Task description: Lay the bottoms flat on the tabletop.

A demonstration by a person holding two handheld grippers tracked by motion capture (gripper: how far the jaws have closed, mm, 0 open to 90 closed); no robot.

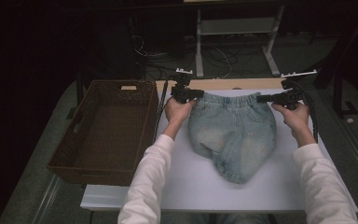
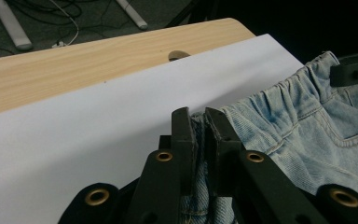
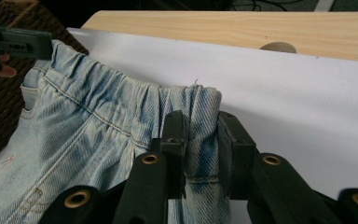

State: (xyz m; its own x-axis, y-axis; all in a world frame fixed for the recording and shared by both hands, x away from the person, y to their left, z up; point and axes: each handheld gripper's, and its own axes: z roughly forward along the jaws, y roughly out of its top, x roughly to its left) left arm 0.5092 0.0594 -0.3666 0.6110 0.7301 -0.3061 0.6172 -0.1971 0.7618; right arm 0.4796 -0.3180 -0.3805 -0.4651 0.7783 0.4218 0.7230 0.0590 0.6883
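One pair of pale denim shorts (image 1: 233, 133) lies flat on the white sheet (image 1: 191, 182) that covers the bench (image 1: 223, 84), its gathered waistband toward the far edge and its two legs folded together toward the person. Two tongs hold that waistband, one at each end. The left tongs (image 1: 196, 94) are clenched on the waistband's left corner; in the left gripper view the two black jaws stand almost together with a thin fold of denim (image 2: 199, 140) pinched between them. The right tongs (image 1: 263, 98) are clamped on the right corner, and in the right gripper view a thicker bunch of gathered cloth (image 3: 200, 135) sits between the two jaws, which press on it from both sides. Two hands carry the tongs, the left hand (image 1: 178, 112) and the right hand (image 1: 294, 116), both coming out of white sleeves (image 1: 151, 177). One brown woven basket (image 1: 107, 130) stands just beside the white sheet on the left, with one handle slot cut in its far wall. One round hole (image 2: 179, 55) shows in the bare wood strip of the bench beyond the sheet.
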